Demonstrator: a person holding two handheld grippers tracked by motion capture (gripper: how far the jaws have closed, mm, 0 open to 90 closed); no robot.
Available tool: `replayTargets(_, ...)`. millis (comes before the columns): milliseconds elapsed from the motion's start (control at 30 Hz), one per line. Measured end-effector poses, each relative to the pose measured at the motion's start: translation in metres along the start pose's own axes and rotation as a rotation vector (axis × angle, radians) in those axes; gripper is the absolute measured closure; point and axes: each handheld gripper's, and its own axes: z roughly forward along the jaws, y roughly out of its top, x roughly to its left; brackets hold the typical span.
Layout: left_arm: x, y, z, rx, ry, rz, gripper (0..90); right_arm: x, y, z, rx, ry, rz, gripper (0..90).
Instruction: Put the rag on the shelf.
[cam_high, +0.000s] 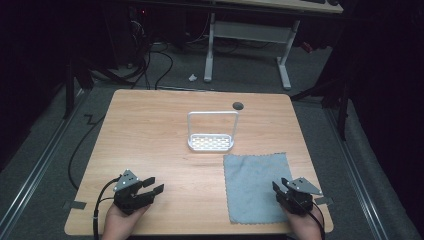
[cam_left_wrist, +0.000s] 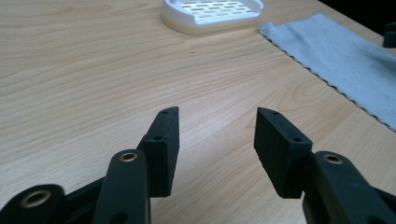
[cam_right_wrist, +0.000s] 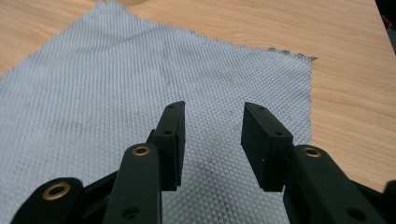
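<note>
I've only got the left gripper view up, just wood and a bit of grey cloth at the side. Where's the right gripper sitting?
Observer: The right gripper is at the grey cloth's right edge, jaws open over it, nothing between them.
Operator: Is the cloth flat?
Observer: Yes, spread flat near the table's front right corner.
Operator: That white tray ahead, anything more to it?
Observer: The white tray has a tall loop handle standing upright over it.
</note>
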Motion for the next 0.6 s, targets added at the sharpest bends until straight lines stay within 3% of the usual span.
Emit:
replayTargets(267,-0.0006,-0.0016,0.0014,-0.006,0.022,0.007,44.4,-0.0062,-0.0023,0.0016,0.006,0.019,0.023,59.0)
replayTargets(400,0.0019,-0.0022,0.0005,-0.013,0.017,-0.012,43.8,-0.0059,-0.0014,0.0004,0.001,0.019,0.023,58.5)
replayTargets(433,0.003,-0.0015,-0.0004,-0.018,0.0,-0.043,43.8,-0.0057,-0.0014,0.0008,0.0,0.023,0.024,58.4)
replayTargets(467,0.003,-0.0015,-0.0004,-0.018,0.0,-0.043,44.5,-0.0057,-0.0014,0.0008,0.0,0.023,0.024,58.4)
replayTargets(533,0.0047,0.0004,-0.0017,-0.022,-0.025,-0.085,45.9,-0.0061,-0.0016,0.0017,0.004,0.028,0.028,58.2)
replayTargets(600,0.0036,0.0012,-0.0013,-0.018,-0.017,-0.075,45.9,-0.0056,-0.0012,0.0025,0.005,0.041,0.03,59.4)
